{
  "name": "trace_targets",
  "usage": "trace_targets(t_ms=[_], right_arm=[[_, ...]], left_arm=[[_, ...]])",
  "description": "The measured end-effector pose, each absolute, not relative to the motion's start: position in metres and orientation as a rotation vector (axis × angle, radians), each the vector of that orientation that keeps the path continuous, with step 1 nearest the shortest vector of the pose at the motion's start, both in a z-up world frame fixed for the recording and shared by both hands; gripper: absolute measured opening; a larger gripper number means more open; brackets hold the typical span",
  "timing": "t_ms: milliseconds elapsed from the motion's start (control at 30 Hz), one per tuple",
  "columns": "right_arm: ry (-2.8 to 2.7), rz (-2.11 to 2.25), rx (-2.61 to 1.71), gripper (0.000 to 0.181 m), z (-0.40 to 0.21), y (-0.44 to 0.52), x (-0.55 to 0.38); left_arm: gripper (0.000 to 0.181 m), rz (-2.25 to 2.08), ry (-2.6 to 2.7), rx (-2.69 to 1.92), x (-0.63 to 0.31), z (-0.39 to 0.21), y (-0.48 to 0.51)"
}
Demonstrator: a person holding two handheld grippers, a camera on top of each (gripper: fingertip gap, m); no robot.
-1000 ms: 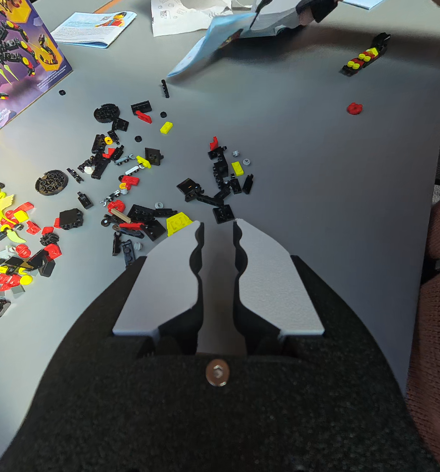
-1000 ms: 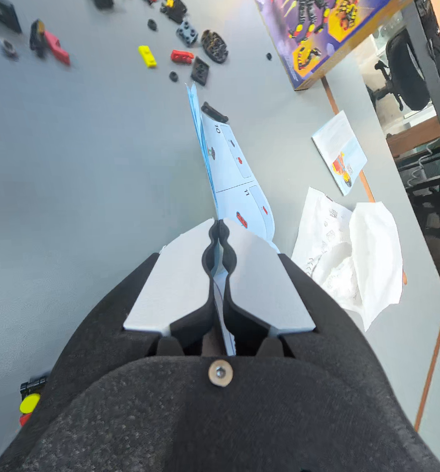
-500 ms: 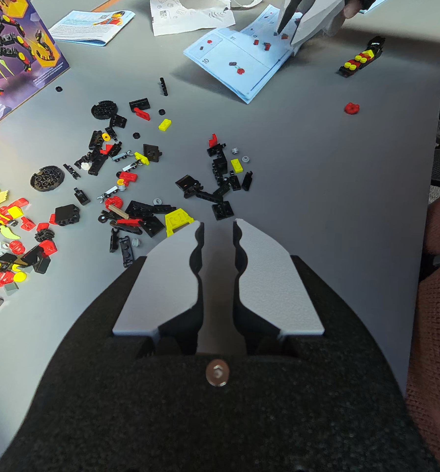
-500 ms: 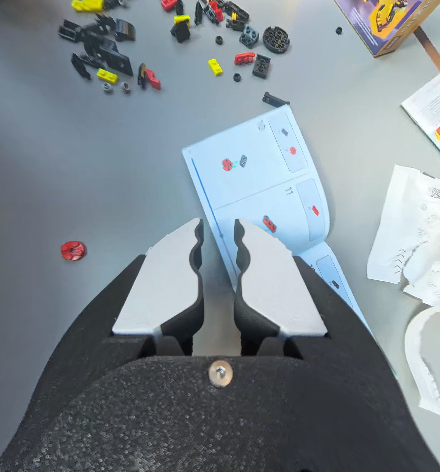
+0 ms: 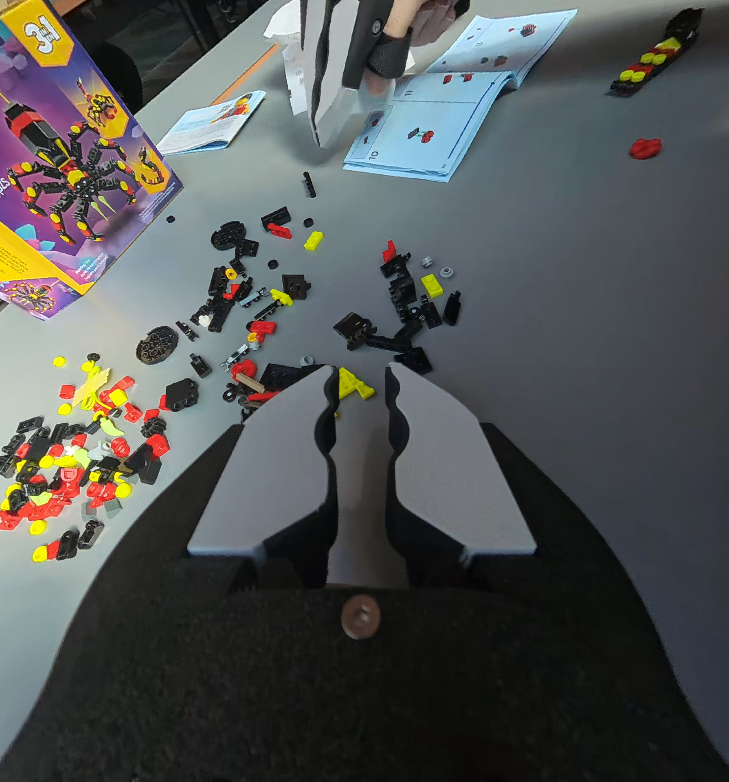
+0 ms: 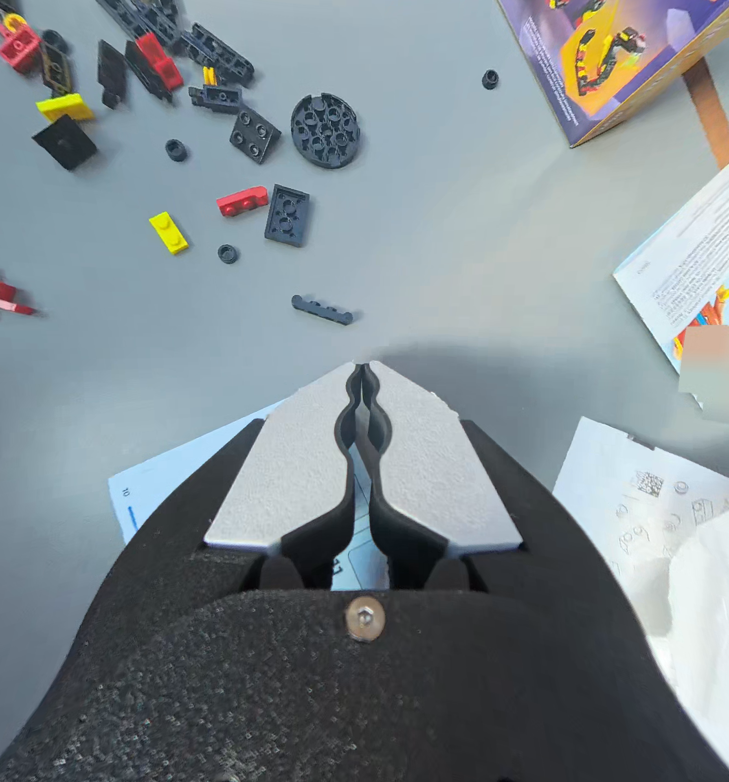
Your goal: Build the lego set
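Several loose black, red and yellow Lego pieces (image 5: 269, 296) lie scattered on the grey table (image 5: 566, 338). My left gripper (image 5: 360, 370) is open and empty, low over the pile's near edge, with a yellow wedge piece (image 5: 354, 385) between its tips. My right gripper (image 6: 362, 364) is shut with nothing seen in it. It hovers over the left edge of the open blue instruction booklet (image 5: 451, 118), just short of a thin black plate (image 6: 322, 309). It also shows in the left wrist view (image 5: 333, 84). A partial black, red and yellow build (image 5: 650, 55) lies at the far right.
The purple and yellow set box (image 5: 58, 169) stands at the left. A small leaflet (image 5: 214, 120) and white torn paper bags (image 6: 671, 529) lie near the booklet. A lone red round piece (image 5: 645, 148) sits at the right. A second pile of pieces (image 5: 66, 465) lies at the near left. The left gripper's tips are roughly 25 cm from the right gripper's.
My right gripper let go of the booklet page, which now lies flat and open. It then moved toward the loose pieces and shut. My left gripper stayed open and drew back slightly.
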State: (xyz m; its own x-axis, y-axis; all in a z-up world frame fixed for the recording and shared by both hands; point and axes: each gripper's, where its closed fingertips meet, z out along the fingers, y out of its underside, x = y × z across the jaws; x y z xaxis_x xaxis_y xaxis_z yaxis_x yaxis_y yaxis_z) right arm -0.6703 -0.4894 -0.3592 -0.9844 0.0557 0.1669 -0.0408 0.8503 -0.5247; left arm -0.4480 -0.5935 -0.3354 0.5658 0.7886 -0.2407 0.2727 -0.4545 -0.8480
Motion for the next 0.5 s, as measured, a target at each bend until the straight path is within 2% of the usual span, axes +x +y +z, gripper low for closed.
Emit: trace_targets(t_ms=[200, 400, 500], right_arm=[[-2.903, 0.832, 0.146, 0.0, -0.374, -0.534, -0.658], [-2.911, 1.1, 0.168, 0.001, -0.346, -0.589, -0.648], [-2.91, 1.123, 0.249, 0.008, -0.339, -0.62, -0.64]], left_arm=[[0.02, 0.787, -0.839, -2.016, -0.451, -0.339, -0.598], [0.02, 0.722, -0.807, -2.06, -0.449, -0.345, -0.598], [0.02, 0.752, -0.797, -2.087, -0.451, -0.347, -0.601]])
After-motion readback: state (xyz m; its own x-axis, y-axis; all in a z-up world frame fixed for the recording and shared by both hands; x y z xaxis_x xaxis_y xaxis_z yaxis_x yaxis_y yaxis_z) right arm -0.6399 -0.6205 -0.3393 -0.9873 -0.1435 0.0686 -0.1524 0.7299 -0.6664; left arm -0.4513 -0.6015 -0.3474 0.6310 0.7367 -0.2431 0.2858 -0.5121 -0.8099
